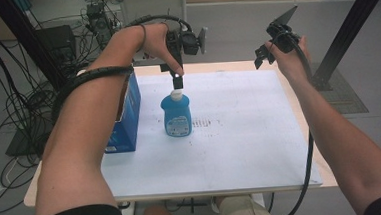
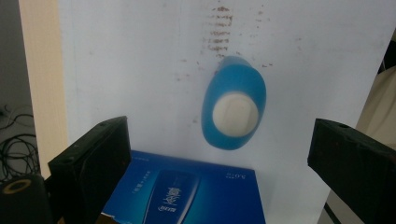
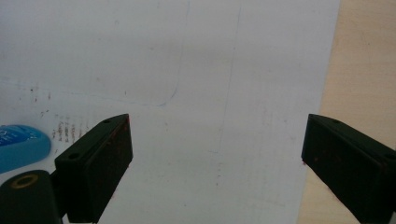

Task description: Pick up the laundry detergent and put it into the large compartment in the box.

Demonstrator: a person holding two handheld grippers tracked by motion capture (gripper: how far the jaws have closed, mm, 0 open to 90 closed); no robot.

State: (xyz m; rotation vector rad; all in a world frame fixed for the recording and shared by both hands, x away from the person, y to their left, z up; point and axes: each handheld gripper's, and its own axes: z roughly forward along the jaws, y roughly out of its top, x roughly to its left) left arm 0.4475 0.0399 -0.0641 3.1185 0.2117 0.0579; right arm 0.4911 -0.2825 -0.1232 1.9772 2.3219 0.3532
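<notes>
A blue bottle (image 1: 177, 116) with a white cap stands upright on the white sheet (image 1: 240, 139), left of the middle. My left gripper (image 1: 175, 77) hangs just above the cap, pointing straight down. In the left gripper view the bottle (image 2: 233, 109) shows from above, and the left gripper (image 2: 219, 128) is open, its jaws wide apart and clear of the bottle. My right gripper (image 1: 265, 53) is held up in the air over the sheet's far right corner. In the right gripper view this gripper (image 3: 217, 123) is open with nothing between its jaws, and the bottle (image 3: 21, 147) lies at the left edge.
A blue carton (image 1: 128, 111) stands at the sheet's left edge, close to the bottle, and shows below the jaws as the carton (image 2: 187, 191). The wooden table rim (image 1: 310, 130) borders the sheet. Cables and stands crowd the floor at the back left.
</notes>
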